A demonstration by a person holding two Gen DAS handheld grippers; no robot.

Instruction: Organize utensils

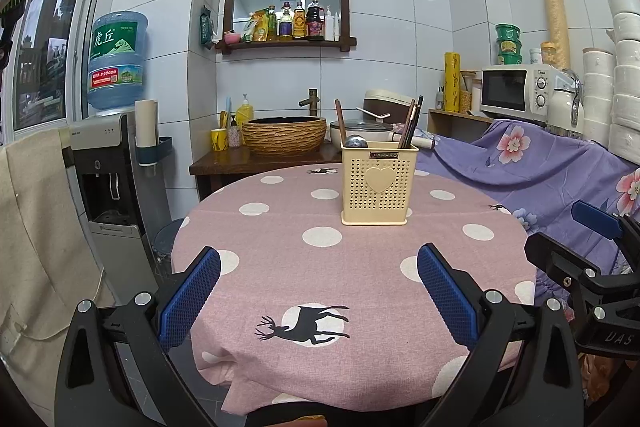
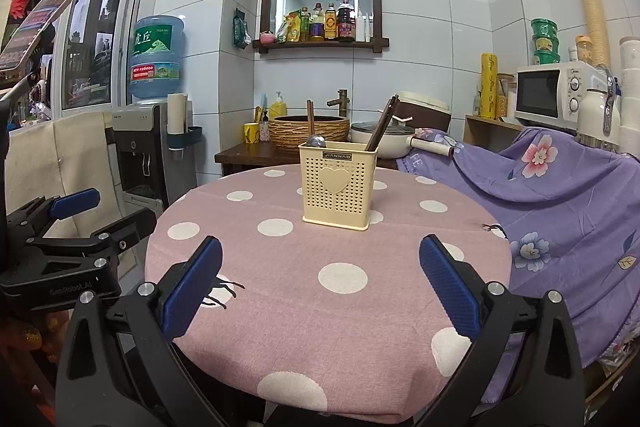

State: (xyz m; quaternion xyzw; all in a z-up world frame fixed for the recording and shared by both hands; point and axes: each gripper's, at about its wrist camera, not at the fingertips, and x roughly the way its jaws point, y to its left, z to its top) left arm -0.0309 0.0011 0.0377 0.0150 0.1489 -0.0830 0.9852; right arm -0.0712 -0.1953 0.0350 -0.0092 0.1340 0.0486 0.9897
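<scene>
Both sets of jaws wide open, nothing held: left gripper point(image 1: 318, 293), right gripper point(image 2: 320, 285), each low over the near edge of the surface point(image 2: 280, 307). Utensil holder point(image 2: 338, 185) stands upright ahead of the jaws, w/ chopsticks point(image 2: 382, 125) & a spoon point(image 2: 316, 141) already in it. No loose utensils visible, so prob. done or not begun. Next grab: come in from above, pinch shafts, don't tip the holder.

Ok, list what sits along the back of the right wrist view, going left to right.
Water bottle → yellow cup → woven basin → pot → yellow roll → microwave.
</scene>
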